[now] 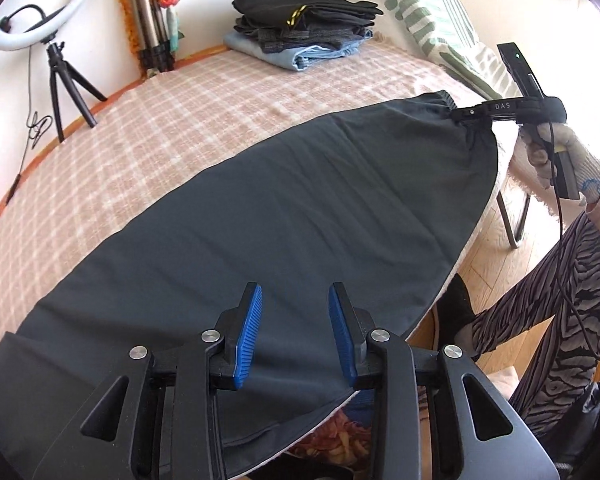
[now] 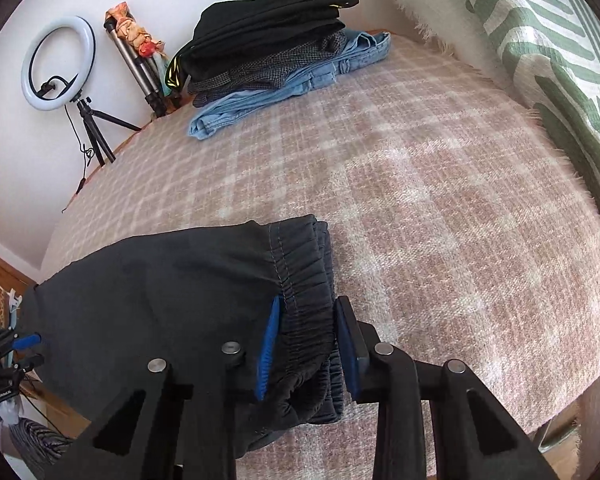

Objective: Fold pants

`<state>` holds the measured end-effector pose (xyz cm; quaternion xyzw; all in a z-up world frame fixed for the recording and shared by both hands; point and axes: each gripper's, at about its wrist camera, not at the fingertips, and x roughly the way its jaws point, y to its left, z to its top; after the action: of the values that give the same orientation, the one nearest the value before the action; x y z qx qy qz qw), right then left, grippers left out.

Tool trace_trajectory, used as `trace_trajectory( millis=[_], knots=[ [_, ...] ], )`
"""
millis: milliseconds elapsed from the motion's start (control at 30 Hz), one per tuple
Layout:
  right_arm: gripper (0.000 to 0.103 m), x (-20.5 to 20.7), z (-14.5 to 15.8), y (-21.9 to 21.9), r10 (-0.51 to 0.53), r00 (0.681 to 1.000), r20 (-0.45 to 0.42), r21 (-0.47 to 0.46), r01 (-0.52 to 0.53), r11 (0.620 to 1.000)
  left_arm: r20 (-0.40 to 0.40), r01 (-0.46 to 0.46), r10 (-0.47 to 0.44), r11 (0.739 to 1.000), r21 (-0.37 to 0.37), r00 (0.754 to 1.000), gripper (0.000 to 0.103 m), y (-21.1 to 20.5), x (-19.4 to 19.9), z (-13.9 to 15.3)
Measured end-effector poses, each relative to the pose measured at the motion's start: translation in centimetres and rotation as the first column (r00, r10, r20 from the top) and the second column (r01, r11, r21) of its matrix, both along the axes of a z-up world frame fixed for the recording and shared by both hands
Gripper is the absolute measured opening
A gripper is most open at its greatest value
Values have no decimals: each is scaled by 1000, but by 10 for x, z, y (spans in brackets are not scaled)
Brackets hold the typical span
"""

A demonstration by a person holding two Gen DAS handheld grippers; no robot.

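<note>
Dark pants (image 1: 284, 216) are lying flat along the near edge of the bed (image 1: 148, 128), on its pink checked blanket, folded lengthwise with the legs stacked; the elastic waistband (image 2: 304, 320) is sitting toward the near right corner, the leg ends toward the near left. Right gripper (image 2: 306, 344) is clamping the gathered waistband, blue pads pressing the fabric from both sides, jaws closed on it. In the left wrist view the same gripper (image 1: 470, 114) is meeting the waistband edge, with a gloved hand (image 1: 560, 156) holding its handle. Left gripper (image 1: 296, 332) is hovering above the leg end of the pants with jaws standing apart, nothing between the pads; cloth is visible below but not pinched. A stack of folded clothes (image 1: 300, 28) is sitting at the far edge of the bed, well apart from the pants. A green-patterned pillow (image 1: 428, 12) is leaning along the right edge. A ring light (image 1: 36, 12) on a tripod is standing past the far left corner.
</note>
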<state>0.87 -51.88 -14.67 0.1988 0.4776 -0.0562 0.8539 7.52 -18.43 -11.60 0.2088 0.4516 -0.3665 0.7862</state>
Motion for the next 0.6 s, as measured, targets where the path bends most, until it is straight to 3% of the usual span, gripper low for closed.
trace_trajectory(
  millis=[100,167,200,233,300,400,467,600],
  knots=[
    [32,4,5,11,57,998,-5,-51,-57,997,-8,-41,41,999,10,999,33,21,4,3],
    [44,6,3,11,67,998,-21,-59,-68,996,-22,-49,49,999,21,999,39,33,3,3],
    [58,7,0,10,61,997,-37,-77,-64,995,-22,-52,53,998,26,998,42,38,0,2],
    [64,7,-3,9,55,997,-49,-95,-59,994,-29,-48,49,998,29,998,42,42,-3,0],
    [70,7,-5,9,67,997,-42,-94,-71,993,-51,-26,28,999,32,998,42,46,-12,-4],
    [82,8,-8,20,105,994,-42,-127,-109,986,-10,23,-22,992,120,1000,42,47,-28,-17],
    [82,8,-9,32,120,992,-45,-185,-126,975,5,20,-21,985,174,1000,42,53,-29,-27],
    [60,7,-8,54,176,983,-40,-251,-181,951,9,-55,54,983,175,998,42,80,-18,-27]
  ],
)
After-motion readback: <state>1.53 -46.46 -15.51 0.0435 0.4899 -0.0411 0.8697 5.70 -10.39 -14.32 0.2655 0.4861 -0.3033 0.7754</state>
